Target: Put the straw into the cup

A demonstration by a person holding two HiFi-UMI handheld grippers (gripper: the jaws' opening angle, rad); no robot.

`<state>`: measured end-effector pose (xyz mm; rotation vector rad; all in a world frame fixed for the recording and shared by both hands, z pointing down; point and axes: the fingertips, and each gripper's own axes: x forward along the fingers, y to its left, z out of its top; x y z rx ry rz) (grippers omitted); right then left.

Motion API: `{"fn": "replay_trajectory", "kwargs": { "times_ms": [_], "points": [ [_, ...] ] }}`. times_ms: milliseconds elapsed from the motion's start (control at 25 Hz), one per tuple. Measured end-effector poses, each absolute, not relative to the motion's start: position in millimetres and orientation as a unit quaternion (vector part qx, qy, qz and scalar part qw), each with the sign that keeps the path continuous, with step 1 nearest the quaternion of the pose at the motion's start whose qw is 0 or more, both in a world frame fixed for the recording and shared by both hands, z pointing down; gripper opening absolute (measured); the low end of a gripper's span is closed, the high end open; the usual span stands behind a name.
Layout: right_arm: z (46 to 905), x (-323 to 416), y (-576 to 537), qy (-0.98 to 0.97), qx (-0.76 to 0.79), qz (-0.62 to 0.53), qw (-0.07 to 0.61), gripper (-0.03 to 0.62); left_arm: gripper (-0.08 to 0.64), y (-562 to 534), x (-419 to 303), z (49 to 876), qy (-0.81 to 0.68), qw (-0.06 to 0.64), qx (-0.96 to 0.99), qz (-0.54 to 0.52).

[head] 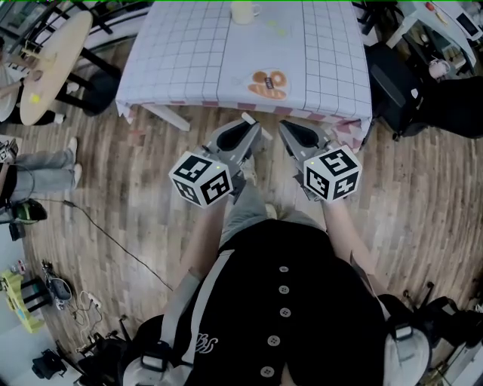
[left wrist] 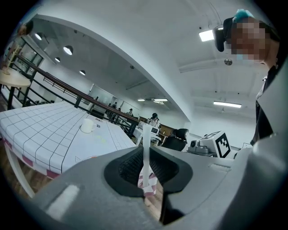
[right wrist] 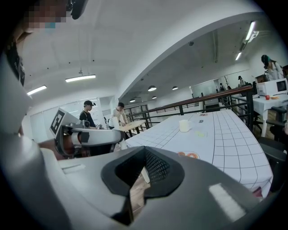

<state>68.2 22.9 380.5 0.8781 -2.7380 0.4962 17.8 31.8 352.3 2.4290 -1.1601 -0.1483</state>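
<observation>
- The left gripper [left wrist: 146, 152] has its jaws pressed onto a white straw [left wrist: 146, 134], which stands upright between them and rises above the tips.
- The right gripper [right wrist: 145, 150] has its jaws pressed together with nothing between them.
- In the head view both grippers are held side by side in front of the person's body, tips pointing toward the table [head: 189, 53] and stopping short of its near edge.
- Their marker cubes, left [head: 201, 179] and right [head: 332, 173], sit nearest the person.
- The right gripper view shows the left gripper just beside it, with the straw sticking up from it.
- The table carries a white cloth with a grid pattern.
- The cup [head: 243, 10], white with a handle, stands at the table's far edge, well apart from the straw and both grippers.
- An orange-brown round patch [head: 268, 83] lies on the cloth near the table's near edge, between the cup and the grippers; whether it is a print or a plate cannot be told.
- The floor [head: 113, 188] is wood plank.
- A round wooden table [head: 53, 60] stands off to the left.
</observation>
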Motion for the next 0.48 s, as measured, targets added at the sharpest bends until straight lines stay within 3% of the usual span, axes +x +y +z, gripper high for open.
{"fn": "replay_trajectory", "kwargs": {
  "times_ms": [480],
  "points": [
    [390,45,-15,-0.923,0.324,0.171,0.113,-0.002,0.043,-9,-20,358,-0.416,0.217,0.881,-0.057]
  ]
}}
